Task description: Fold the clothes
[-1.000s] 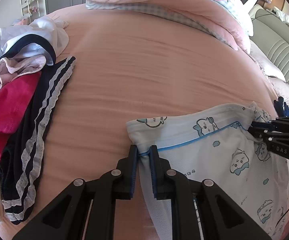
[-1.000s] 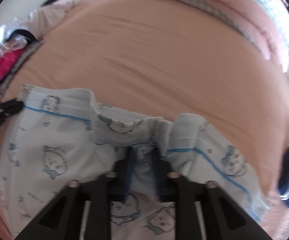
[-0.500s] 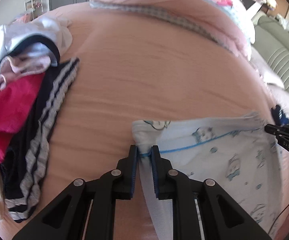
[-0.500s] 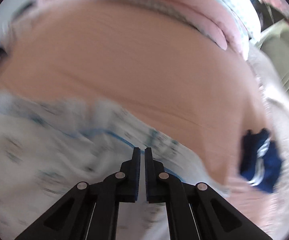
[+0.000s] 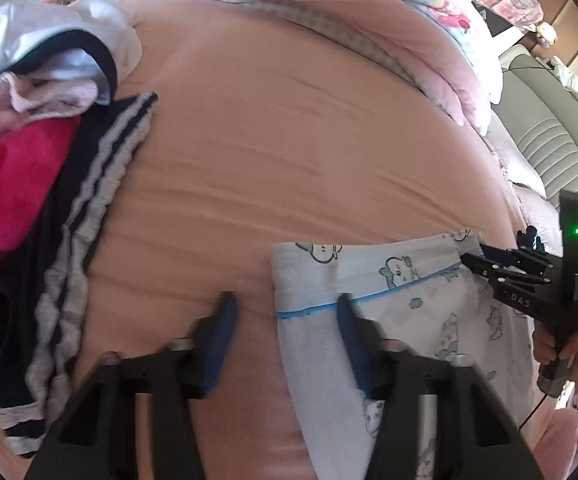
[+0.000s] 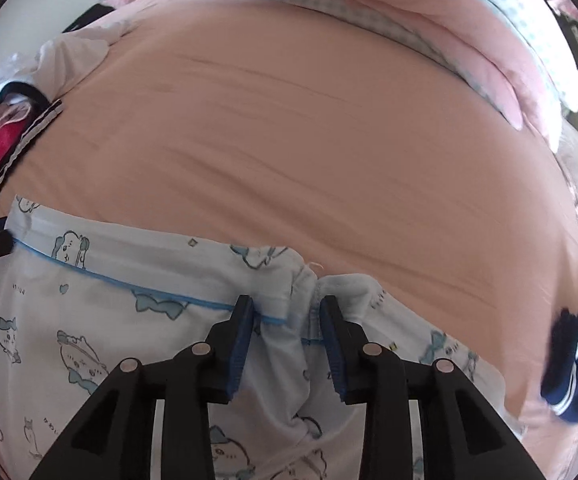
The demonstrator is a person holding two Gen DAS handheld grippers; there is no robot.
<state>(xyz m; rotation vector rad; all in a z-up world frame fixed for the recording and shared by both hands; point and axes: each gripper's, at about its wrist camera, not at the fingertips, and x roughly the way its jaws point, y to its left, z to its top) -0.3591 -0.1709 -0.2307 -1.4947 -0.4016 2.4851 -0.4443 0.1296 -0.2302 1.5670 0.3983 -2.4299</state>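
Pyjamas (image 6: 89,320) lie flat on bed (image 6: 329,140), waistband running left to right between my claws. My left claw (image 5: 285,304) gapes over its left corner. My right claw (image 6: 286,304), jaws just opening, loosely straddles the bunched waistband mid-span.

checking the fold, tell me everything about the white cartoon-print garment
White, soft-looking garment with pale blue cartoon animals and blue piping near its top hem. It lies spread on the peach sheet, hem bunched between the fingers of the right gripper, which have just been opening; the open left gripper straddles its corner.
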